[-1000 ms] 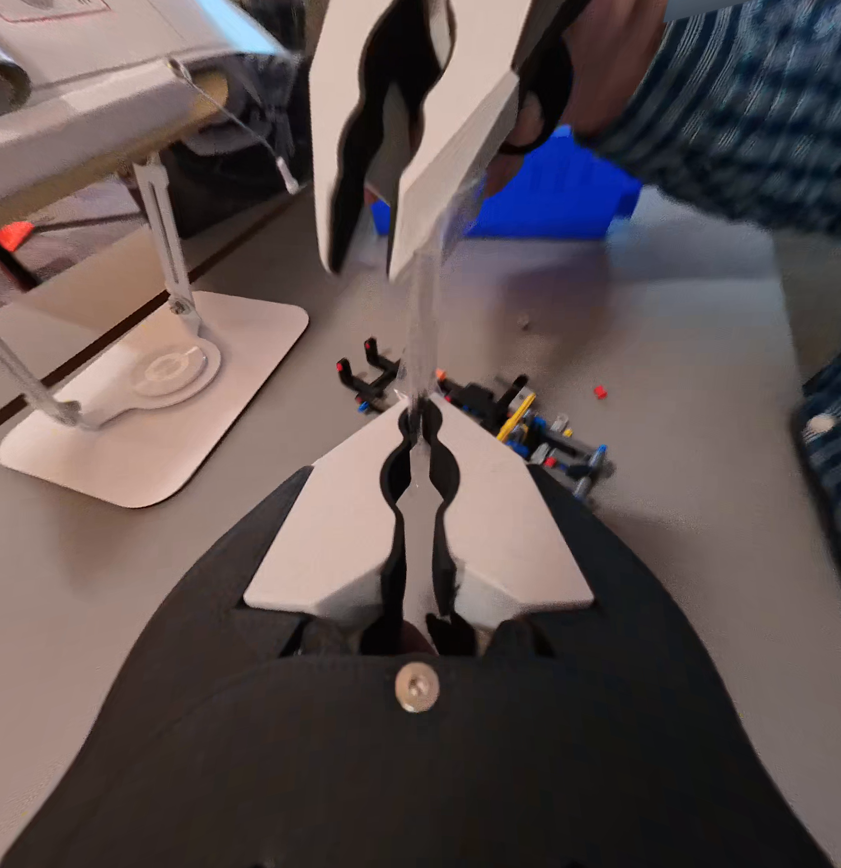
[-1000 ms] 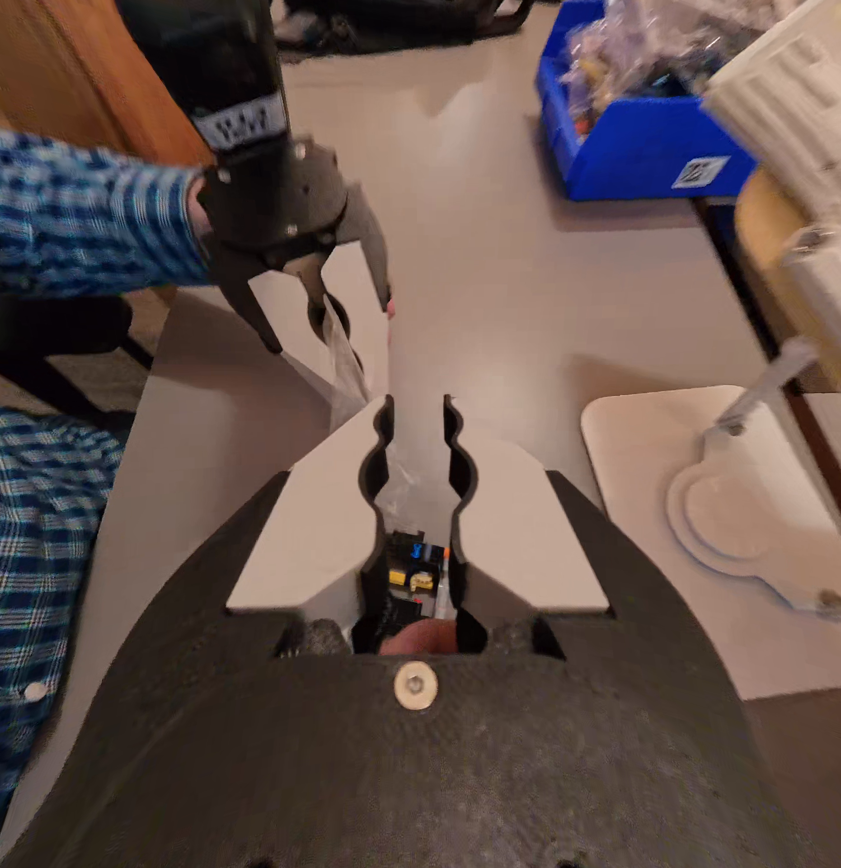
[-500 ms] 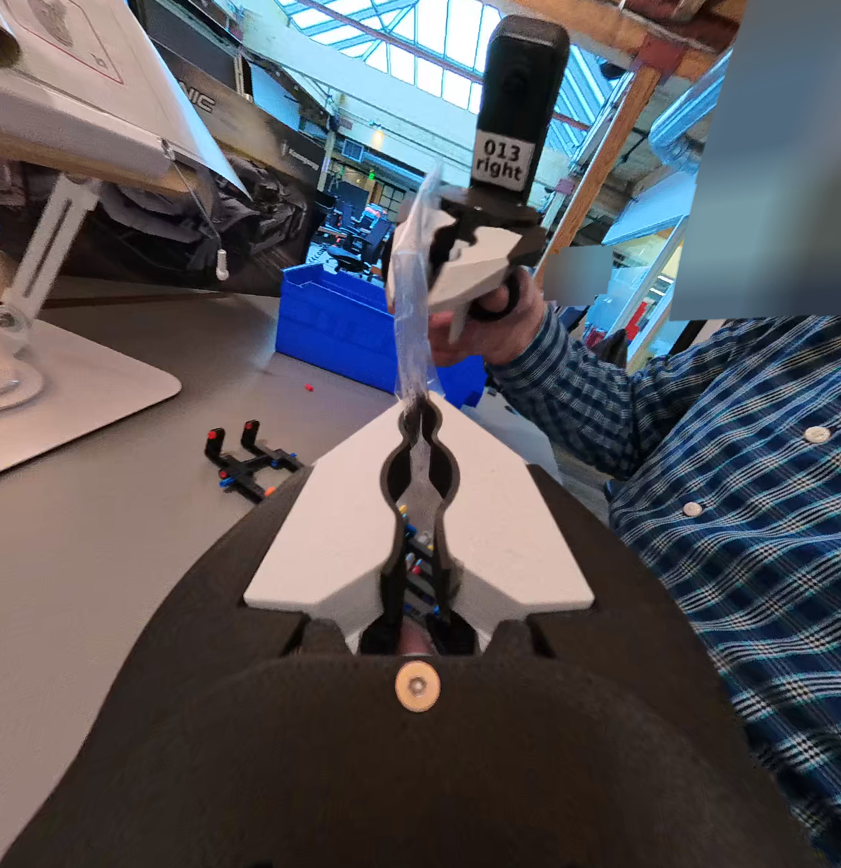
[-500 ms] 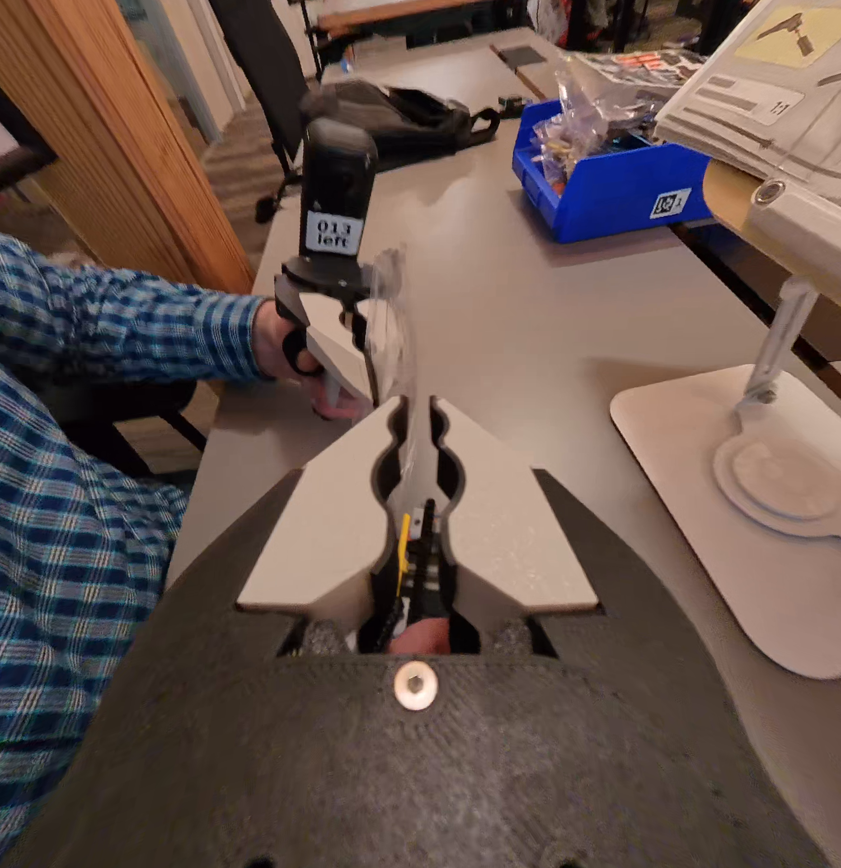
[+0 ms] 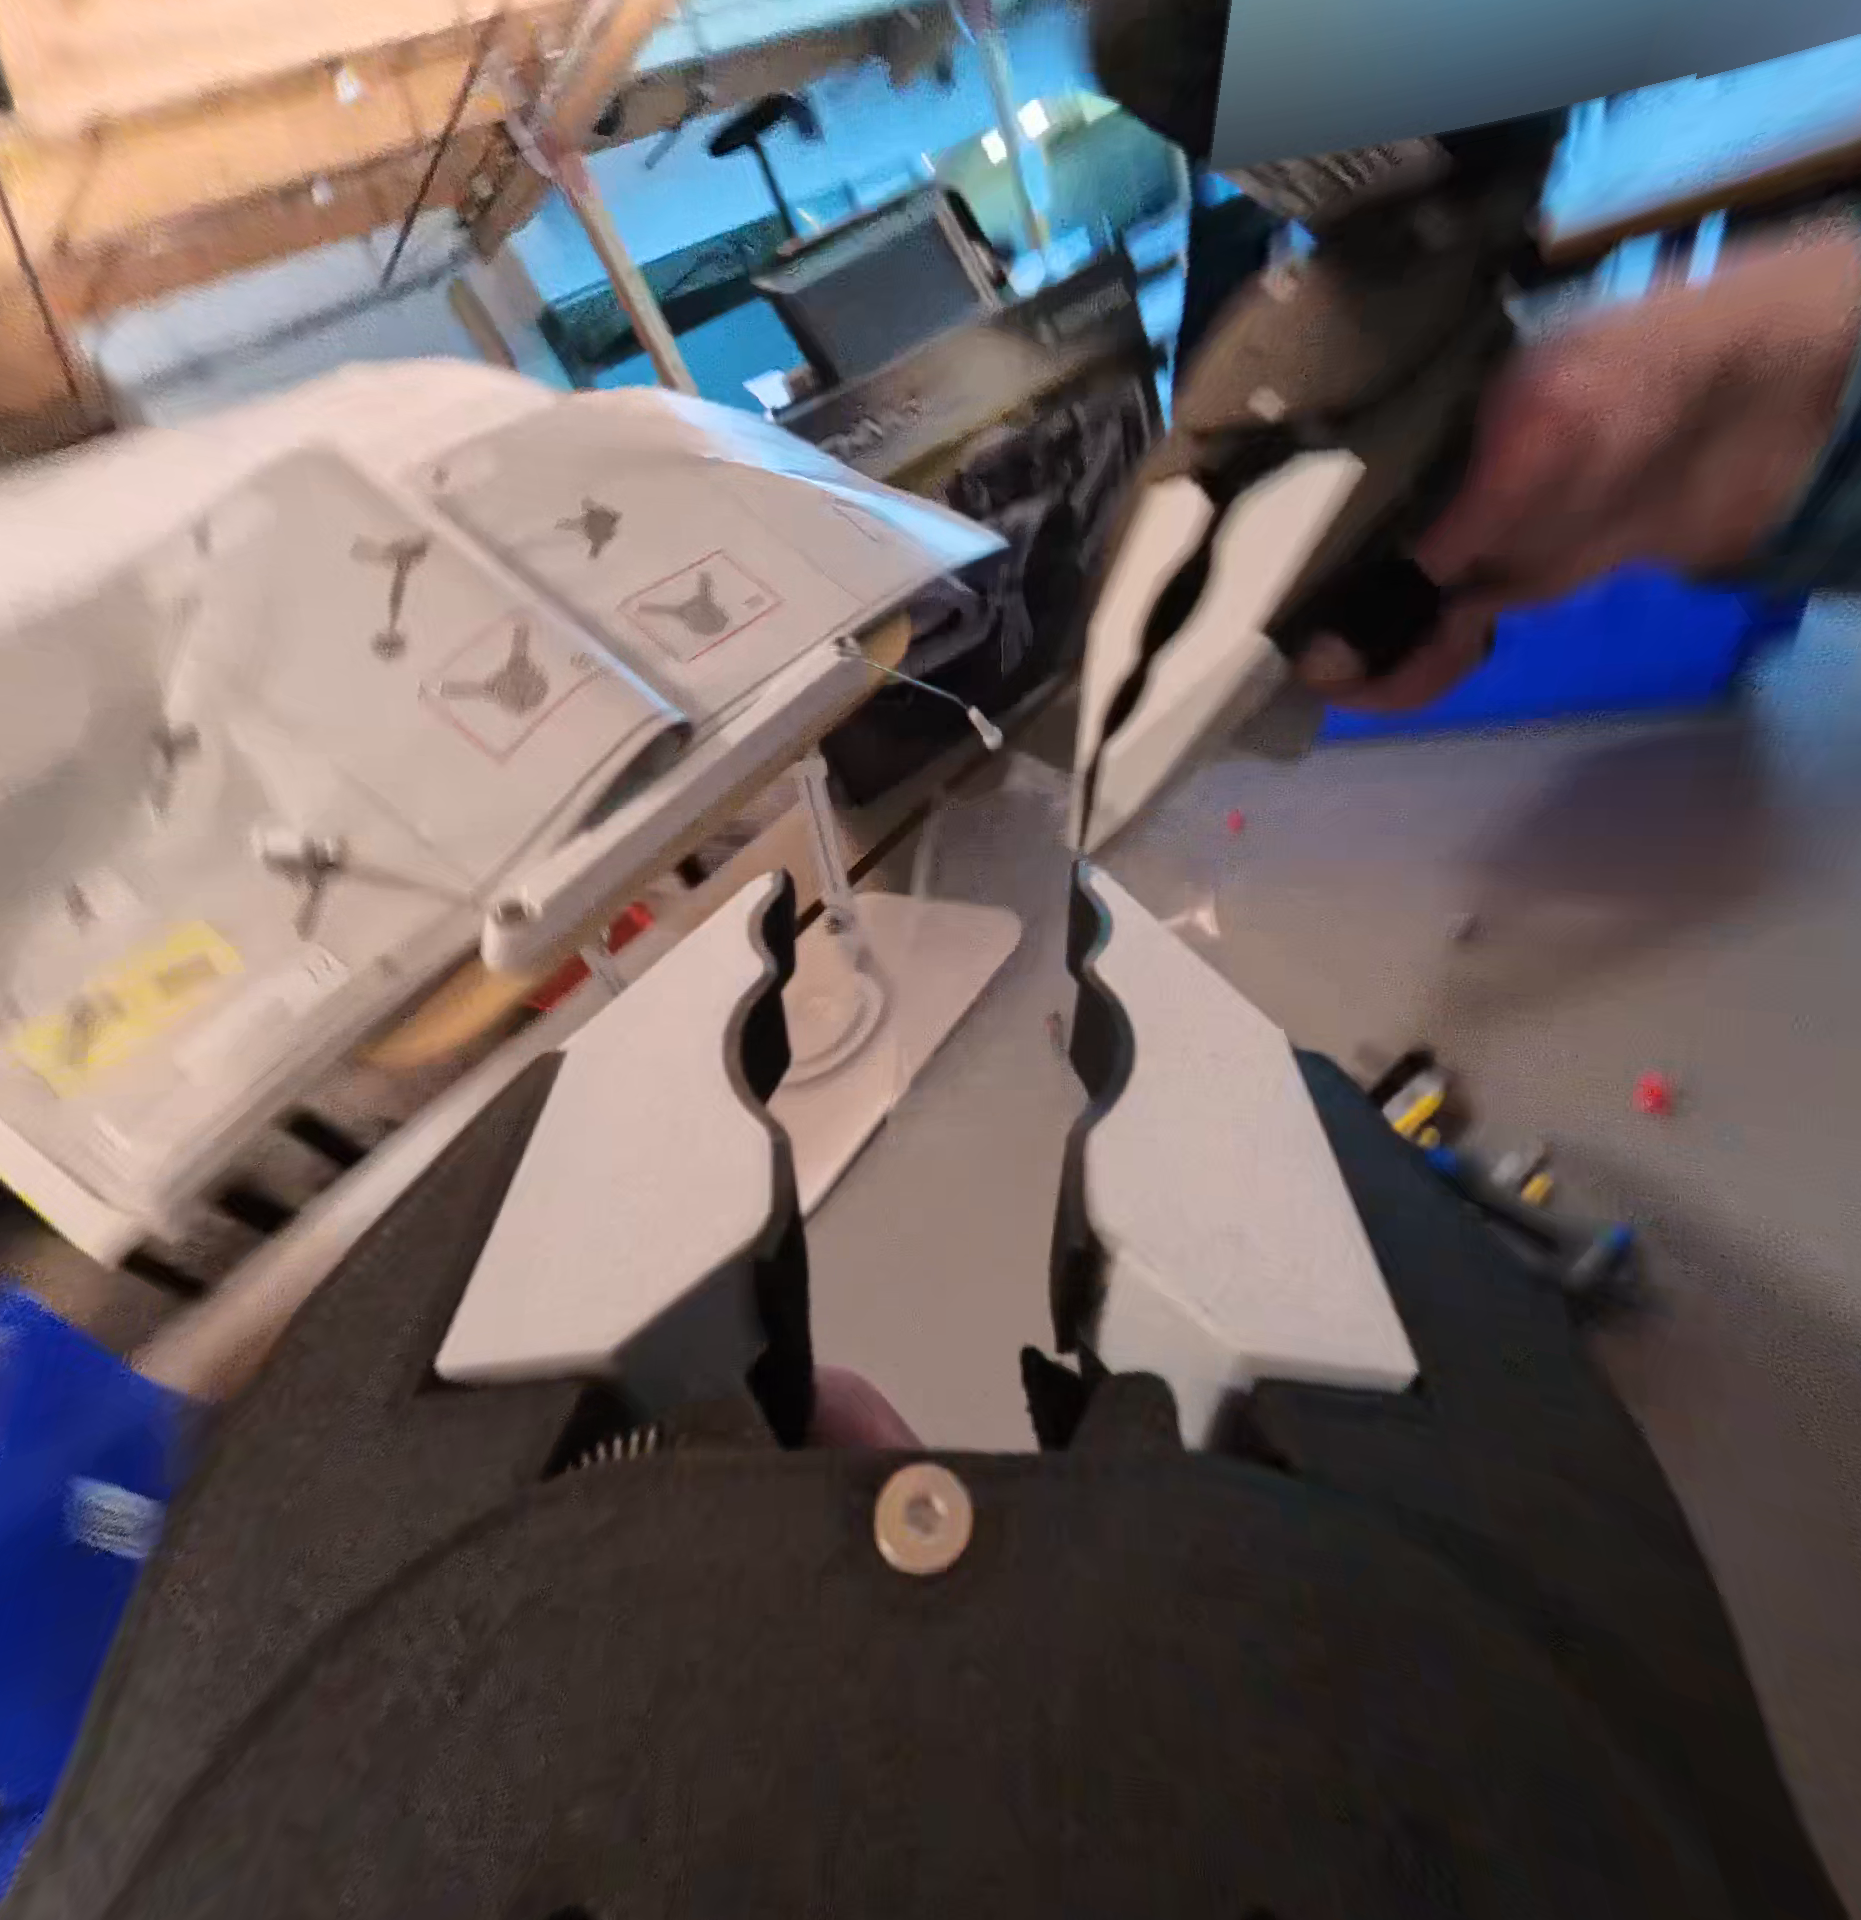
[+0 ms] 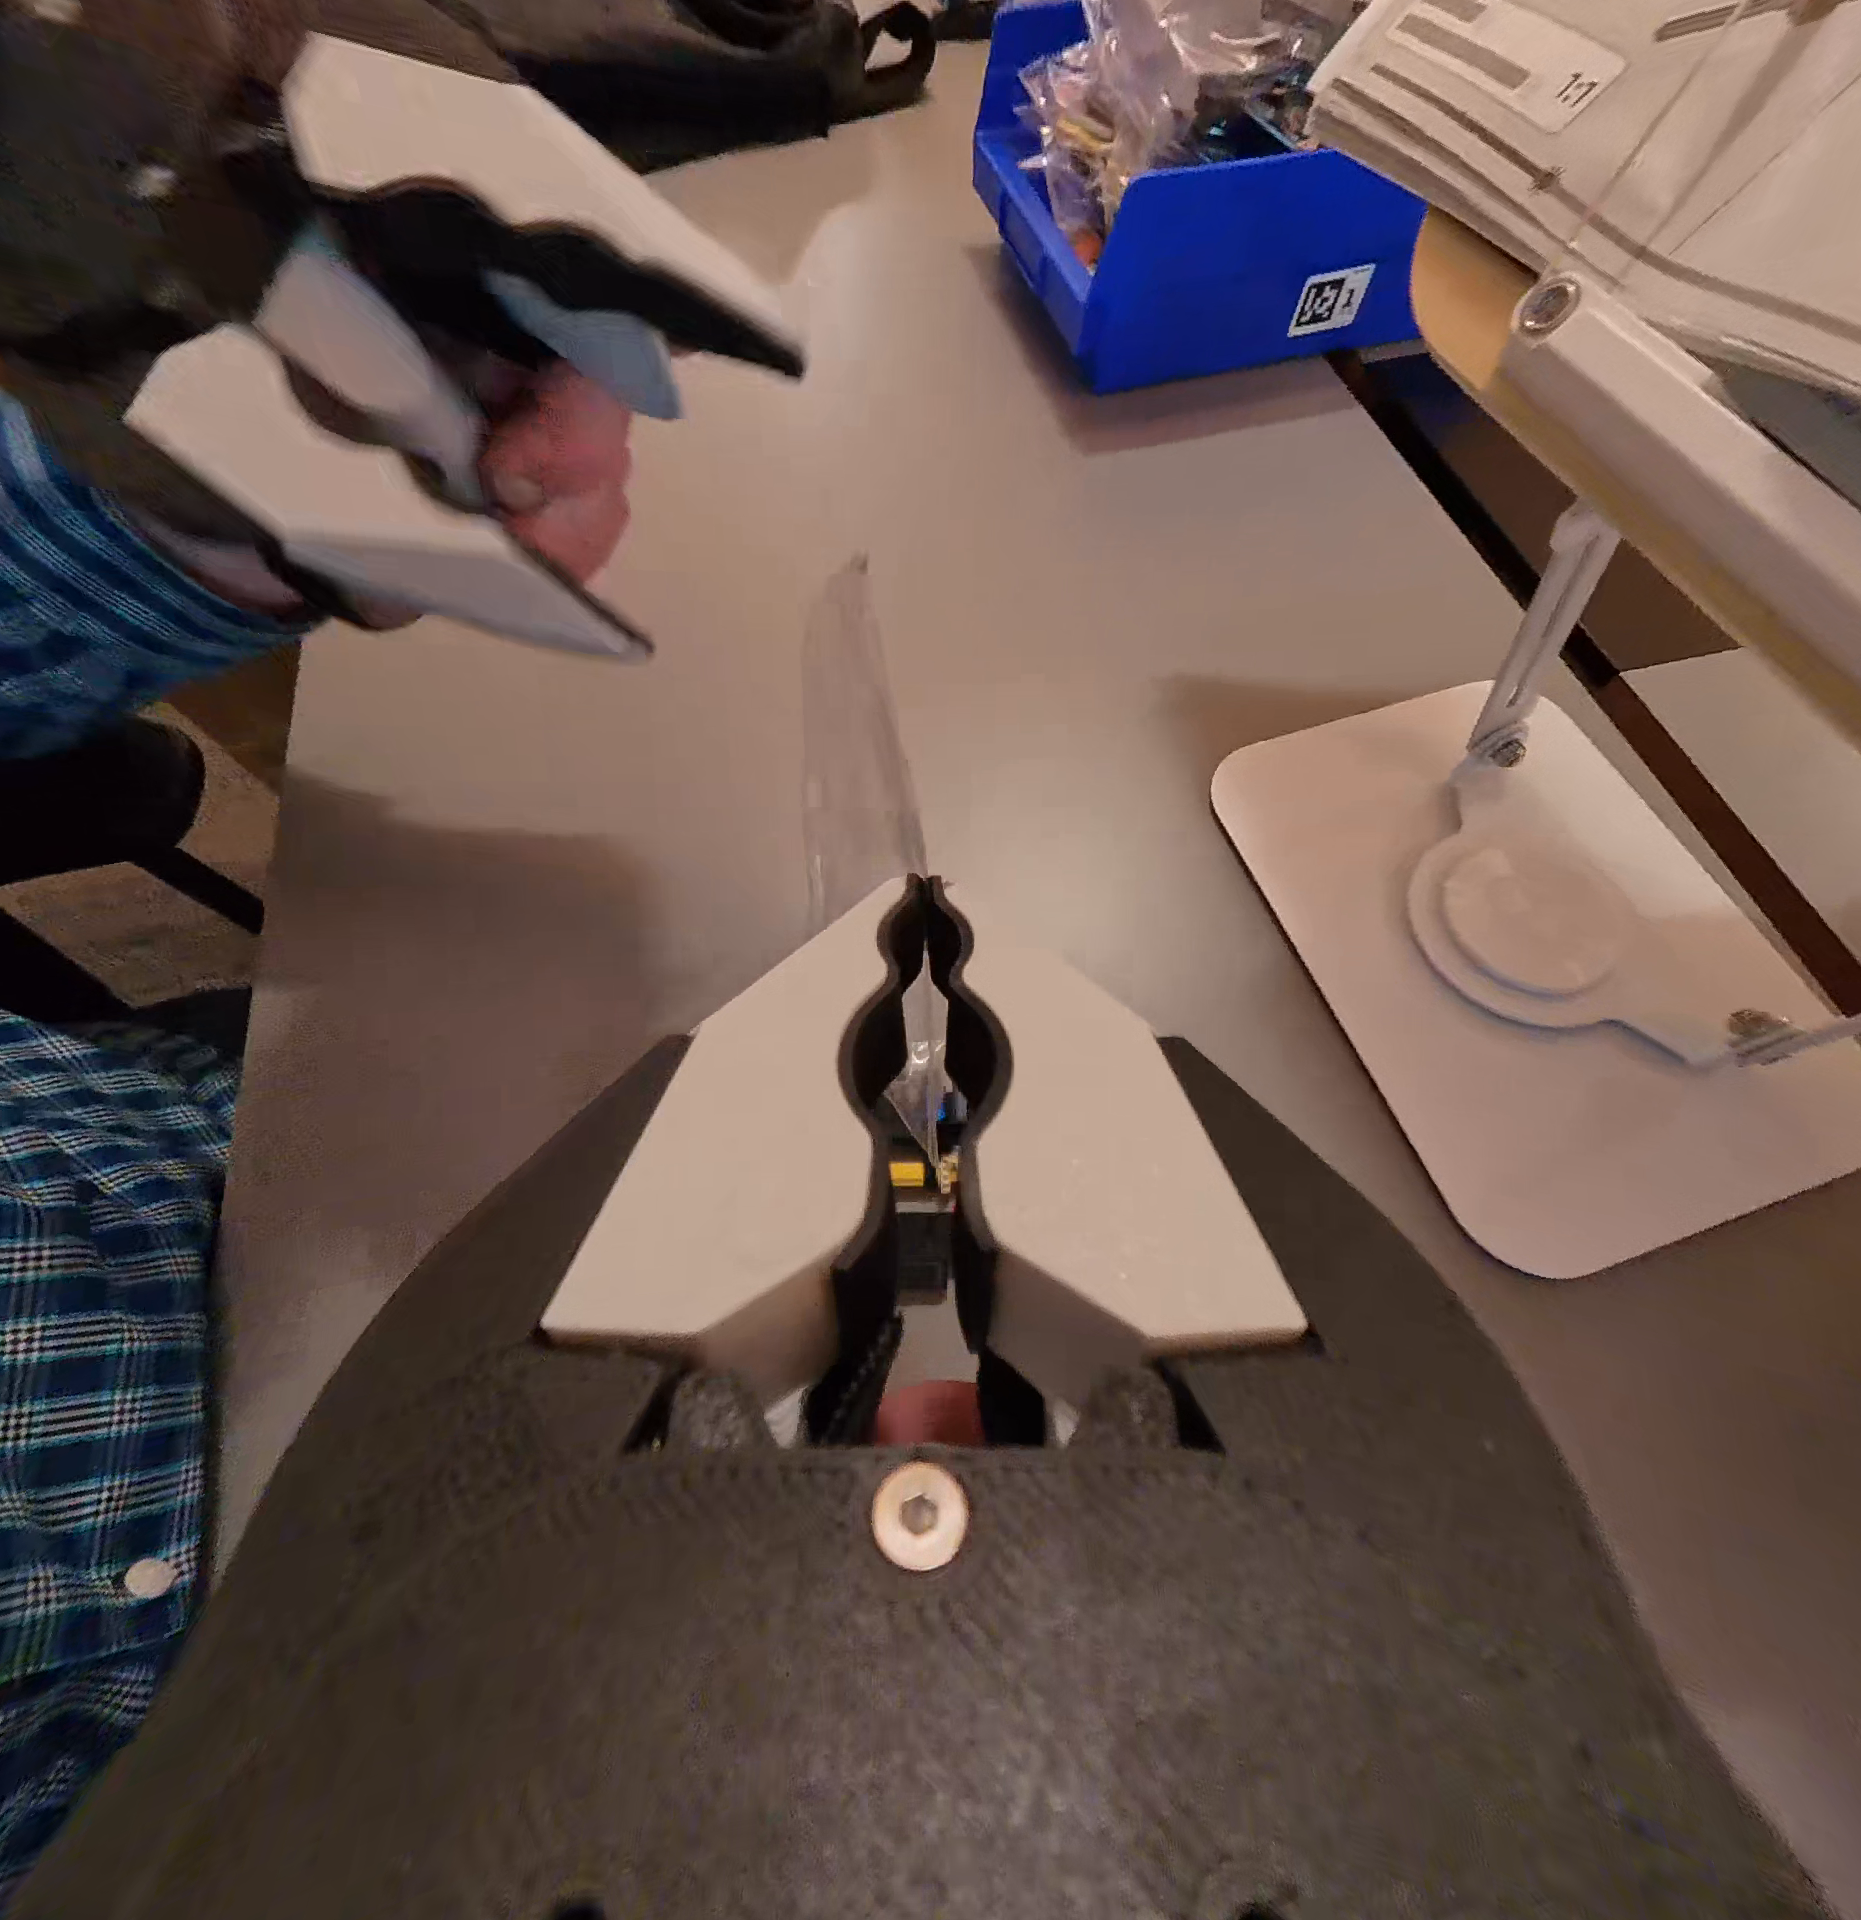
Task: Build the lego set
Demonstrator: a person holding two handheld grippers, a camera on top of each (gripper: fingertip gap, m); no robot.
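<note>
My right gripper (image 6: 926,883) is shut on a clear plastic bag (image 6: 858,748), which sticks out beyond its tips over the grey table. My left gripper (image 5: 928,883) is open and empty, held above the table; it also shows at the upper left of the right wrist view (image 6: 718,509), jaws apart. The right gripper (image 5: 1087,831) shows shut just beyond my left fingertips. A partly built black, yellow and blue lego assembly (image 5: 1508,1174) lies on the table to the right; part of it shows between the right fingers (image 6: 921,1174).
An open instruction booklet (image 5: 438,644) rests on a white stand (image 6: 1528,987). A blue bin (image 6: 1196,208) holds bagged parts. Small red pieces (image 5: 1648,1093) lie loose on the table. A person's plaid sleeve (image 6: 74,1247) is at the left.
My left gripper has let go of the plastic bag, opened and swung toward the booklet. My right gripper has closed fully on the bag and keeps it alone.
</note>
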